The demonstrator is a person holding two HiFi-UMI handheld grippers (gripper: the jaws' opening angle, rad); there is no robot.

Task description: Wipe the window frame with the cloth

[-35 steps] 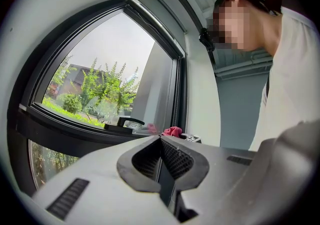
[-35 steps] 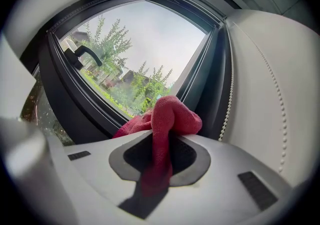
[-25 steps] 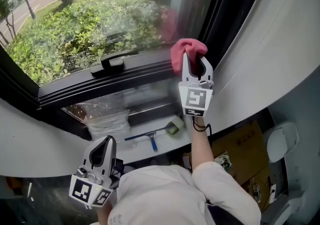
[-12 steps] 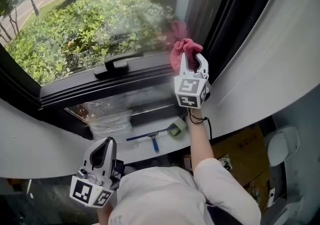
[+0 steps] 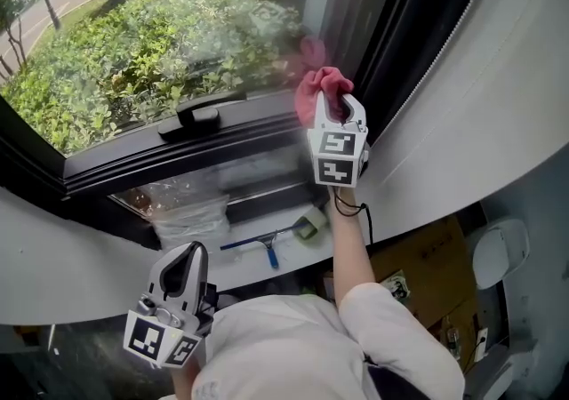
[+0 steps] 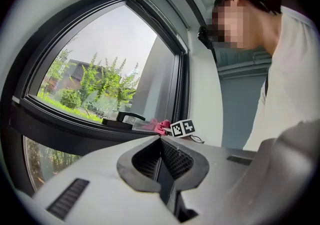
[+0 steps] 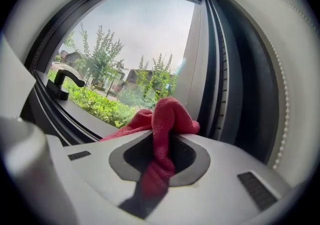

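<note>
Left gripper [image 6: 161, 141], mine: jaws together with nothing between them, held low by my chest.
Items on the ledge below the window: blue-handled squeegee [image 5: 267, 245]; crumpled clear plastic bag [image 5: 191, 212]; small greenish block [image 5: 311, 226], possibly a sponge, too small for me to be sure.
Right gripper [image 5: 342, 107], on my raised arm: jaws clamped on the red cloth [image 7: 167, 114], which bunches out past the tips.
Cloth location: right end of the dark window frame [image 5: 222, 142], by its corner, seemingly against the rail.
Black handle [image 5: 188, 118]: on the frame, to the left, well apart from the cloth.
Beyond the glass: green shrubs [image 5: 160, 43].
</note>
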